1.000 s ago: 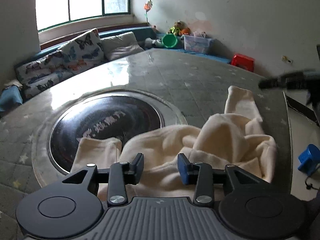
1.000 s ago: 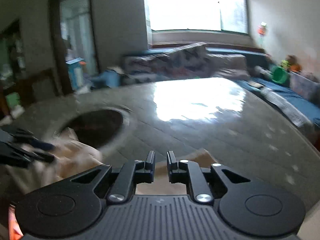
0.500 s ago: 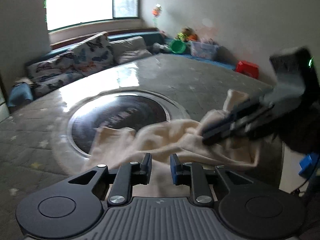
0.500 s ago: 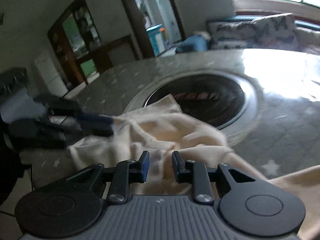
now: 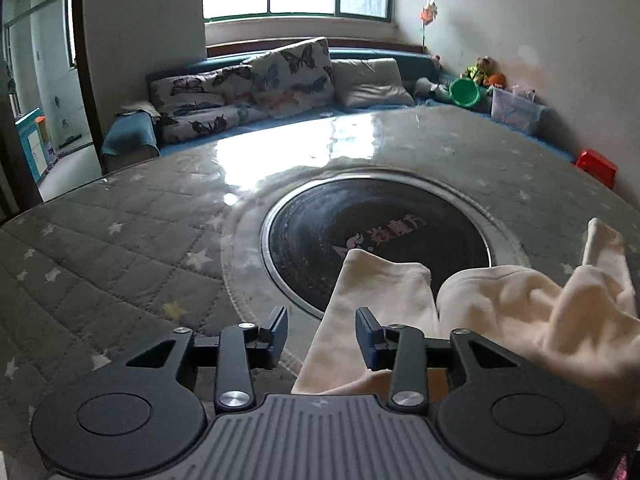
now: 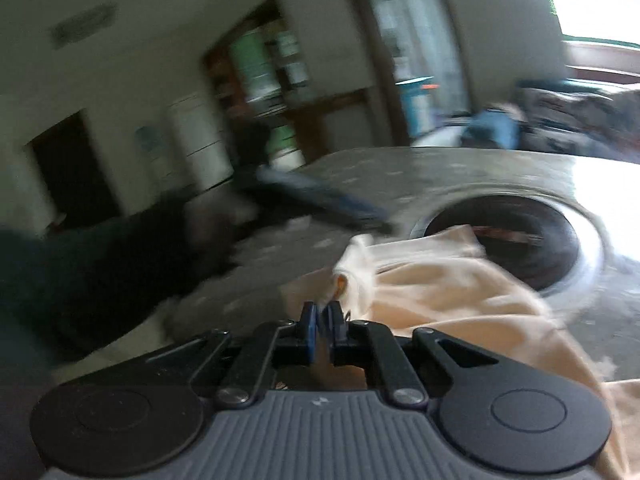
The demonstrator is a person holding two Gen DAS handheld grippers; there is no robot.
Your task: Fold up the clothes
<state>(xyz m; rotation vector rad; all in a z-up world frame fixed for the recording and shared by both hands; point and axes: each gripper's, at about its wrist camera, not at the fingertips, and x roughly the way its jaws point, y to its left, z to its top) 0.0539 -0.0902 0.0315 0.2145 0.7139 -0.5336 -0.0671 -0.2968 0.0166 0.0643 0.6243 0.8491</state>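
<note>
Right claw (image 6: 323, 316) now shut tight beside cream garment (image 6: 440, 292).

**Colours and patterns on view**

The garment (image 5: 500, 300) is seen in plain cream. The bench (image 5: 120, 248) is covered in grey quilting dotted with pale stars, around a black disc (image 5: 360, 236). Butterfly prints are shown on the cushions (image 5: 288, 76).

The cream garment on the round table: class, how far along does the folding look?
Done: nothing folded; the cream garment lies bunched beside the table's dark centre disc. In hand: the right gripper is shut, apparently pinching cloth, though blur obscures it; the left gripper is opening over one edge, unclamped. Left: spreading it flat and every fold.
</note>
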